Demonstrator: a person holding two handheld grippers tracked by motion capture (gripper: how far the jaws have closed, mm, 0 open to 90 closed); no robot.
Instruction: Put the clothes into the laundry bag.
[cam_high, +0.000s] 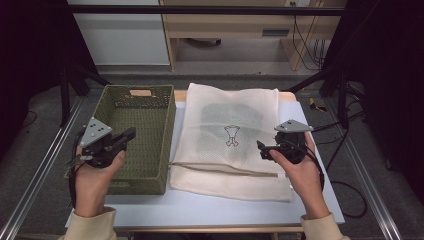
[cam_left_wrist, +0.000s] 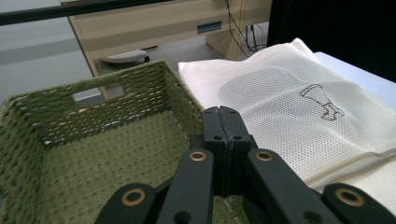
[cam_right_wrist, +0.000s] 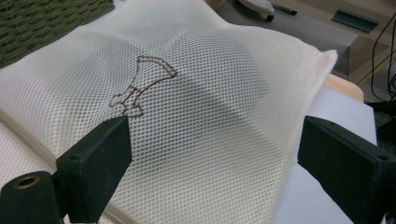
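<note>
While the left hand-held gripper (cam_high: 131, 134) hovers clenched over the basket (cam_high: 165, 145), the right hand-held gripper (cam_high: 260, 149) gapes above the mesh bag's (cam_high: 220, 115) edge.

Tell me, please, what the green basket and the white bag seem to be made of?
The green basket looks woven from cord or stiff yarn, matte; a knitted-looking weave shows on its walls and floor. The white bag seems to be fine mesh fabric, probably synthetic, cream and faintly see-through: tiny holes cover it, and something dark inside shows through.

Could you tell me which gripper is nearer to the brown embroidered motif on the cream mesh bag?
The right. The right gripper hangs open just right of the brown embroidered motif, over the cream mesh bag. The left gripper, shut, hangs over the green woven basket beside the bag.
</note>
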